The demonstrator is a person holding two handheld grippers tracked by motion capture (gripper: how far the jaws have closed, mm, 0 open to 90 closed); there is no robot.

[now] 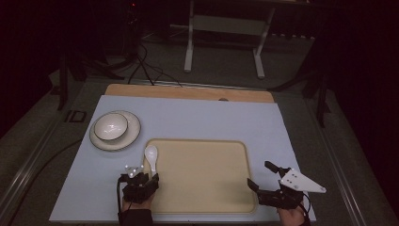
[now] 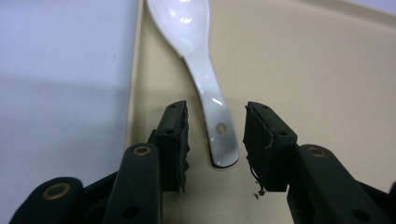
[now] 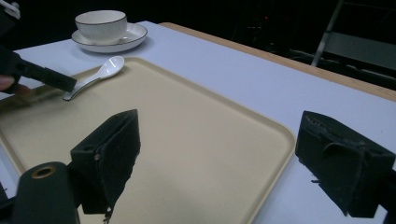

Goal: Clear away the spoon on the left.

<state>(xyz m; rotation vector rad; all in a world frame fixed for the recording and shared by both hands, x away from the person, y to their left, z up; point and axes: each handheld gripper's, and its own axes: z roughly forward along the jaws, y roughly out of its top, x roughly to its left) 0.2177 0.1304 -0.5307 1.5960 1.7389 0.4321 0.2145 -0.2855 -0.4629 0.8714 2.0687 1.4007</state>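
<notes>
Nearest us, at the front edge of the table [image 1: 197, 115], we hold the left tool [image 1: 151, 178] w/ its jaws parted, pointing at the handle end of a white spoon [image 1: 151, 157]. In the left gripper view the spoon [image 2: 198, 70] handle lies between the two pads [image 2: 175, 140], untouched on either side; nothing is gripped. The spoon rests inside the beige tray [image 1: 221, 188], right by the tray's left rim, bowl end pointing away from us.

On the other side, the right tool [image 1: 260, 175] hovers at the tray's front right corner, jaws spread wide & empty. From the right gripper view one pad [image 3: 109, 154] sits over the tray [image 3: 205, 149], the other pad over the pale blue table top [image 3: 224, 65] just outside the rim. That view also catches the spoon [image 3: 95, 74] across the tray, w/ the left tool's jaw tip beside its handle.

Farther back & left of the tray, a white bowl [image 1: 111, 126] sits on a white plate [image 1: 131, 137], both w/ thin dark rims, well apart from the spoon. Same pair shows at upper left in the right gripper view: bowl [image 3: 101, 23], plate [image 3: 133, 37].

Beyond that, a wooden strip [image 1: 188, 92] runs along the table's far edge, then dark floor w/ cables and a white stand frame [image 1: 226, 28].
</notes>
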